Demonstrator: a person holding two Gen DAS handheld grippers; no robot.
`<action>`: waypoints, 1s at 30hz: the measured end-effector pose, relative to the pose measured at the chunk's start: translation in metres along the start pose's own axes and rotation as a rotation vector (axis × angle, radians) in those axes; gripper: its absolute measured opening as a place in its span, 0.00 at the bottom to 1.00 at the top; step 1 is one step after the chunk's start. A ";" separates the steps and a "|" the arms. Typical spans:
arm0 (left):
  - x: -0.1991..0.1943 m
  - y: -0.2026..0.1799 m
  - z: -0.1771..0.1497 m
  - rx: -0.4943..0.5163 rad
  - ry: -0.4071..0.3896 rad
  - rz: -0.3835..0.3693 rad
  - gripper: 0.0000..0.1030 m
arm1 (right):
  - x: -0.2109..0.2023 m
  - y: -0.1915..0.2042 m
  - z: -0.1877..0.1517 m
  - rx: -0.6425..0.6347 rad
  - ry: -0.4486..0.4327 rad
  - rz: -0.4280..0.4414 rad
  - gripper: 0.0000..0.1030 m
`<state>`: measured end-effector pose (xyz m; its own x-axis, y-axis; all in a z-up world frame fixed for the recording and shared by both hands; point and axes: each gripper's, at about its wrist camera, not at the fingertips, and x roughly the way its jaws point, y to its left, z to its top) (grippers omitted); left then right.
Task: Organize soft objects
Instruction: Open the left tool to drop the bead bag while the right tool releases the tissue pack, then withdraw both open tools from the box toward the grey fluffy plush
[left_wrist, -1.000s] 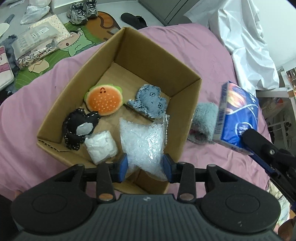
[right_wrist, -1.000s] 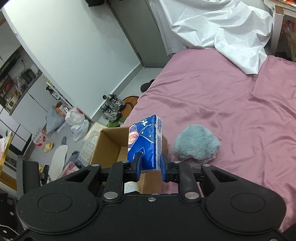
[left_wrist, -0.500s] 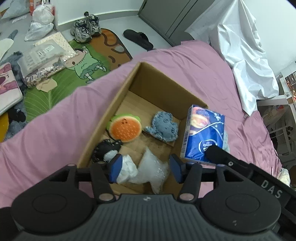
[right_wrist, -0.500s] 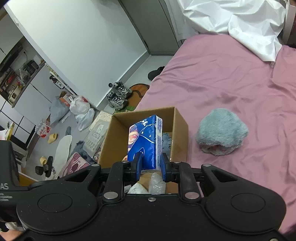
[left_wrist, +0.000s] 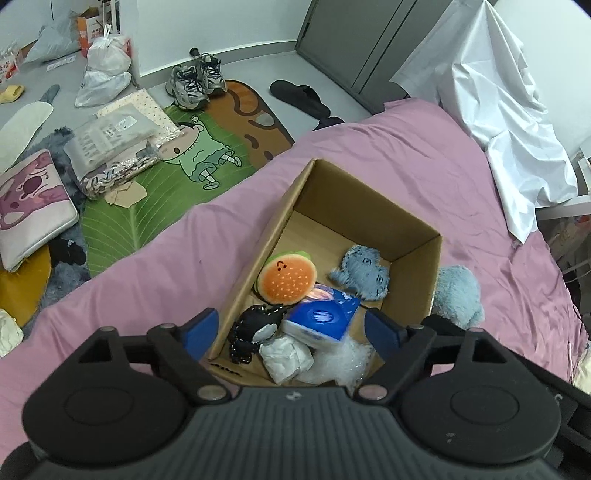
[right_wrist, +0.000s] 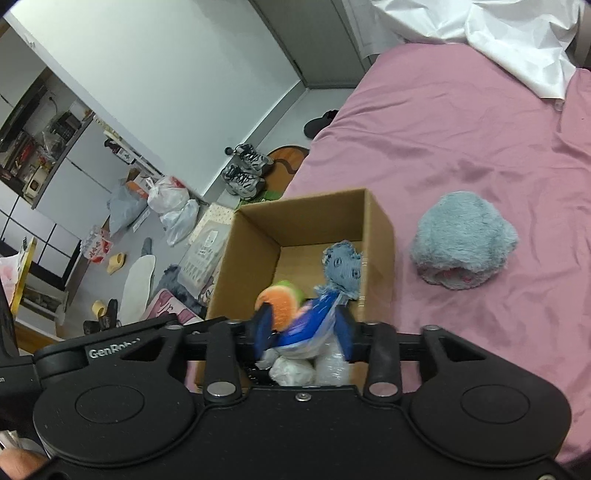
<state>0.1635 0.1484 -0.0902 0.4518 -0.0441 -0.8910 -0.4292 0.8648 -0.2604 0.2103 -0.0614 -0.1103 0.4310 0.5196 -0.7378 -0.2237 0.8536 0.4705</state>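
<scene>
An open cardboard box sits on the pink bed. It holds a burger plush, a blue-grey plush, a black plush, a white wad and a clear plastic bag. A blue tissue pack lies tilted on top of them, blurred in the right wrist view. My right gripper hangs over the box, jaws opening, pads off the pack. My left gripper is above the box's near edge, jaws opening wide and empty. A fluffy grey-blue item lies outside, right of the box.
The bed's edge runs left of the box, with a green floor mat, sneakers, a dark slipper and bags on the floor below. A crumpled white sheet lies at the bed's far right.
The left gripper let go of the clear bag, opened wide and rose. The right gripper carried the tissue pack over the box and opened, and the pack now lies inside.
</scene>
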 end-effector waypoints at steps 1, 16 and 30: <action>-0.001 -0.001 0.000 -0.001 -0.001 0.008 0.88 | -0.002 -0.002 0.001 0.003 -0.006 -0.003 0.49; -0.018 -0.028 -0.005 0.024 -0.075 0.011 1.00 | -0.041 -0.033 0.007 -0.001 -0.113 -0.046 0.84; -0.021 -0.068 -0.017 0.064 -0.078 -0.025 1.00 | -0.068 -0.081 0.002 0.056 -0.201 -0.053 0.90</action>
<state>0.1705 0.0819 -0.0599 0.5220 -0.0292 -0.8524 -0.3678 0.8940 -0.2558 0.2014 -0.1660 -0.0975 0.6078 0.4513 -0.6533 -0.1494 0.8731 0.4641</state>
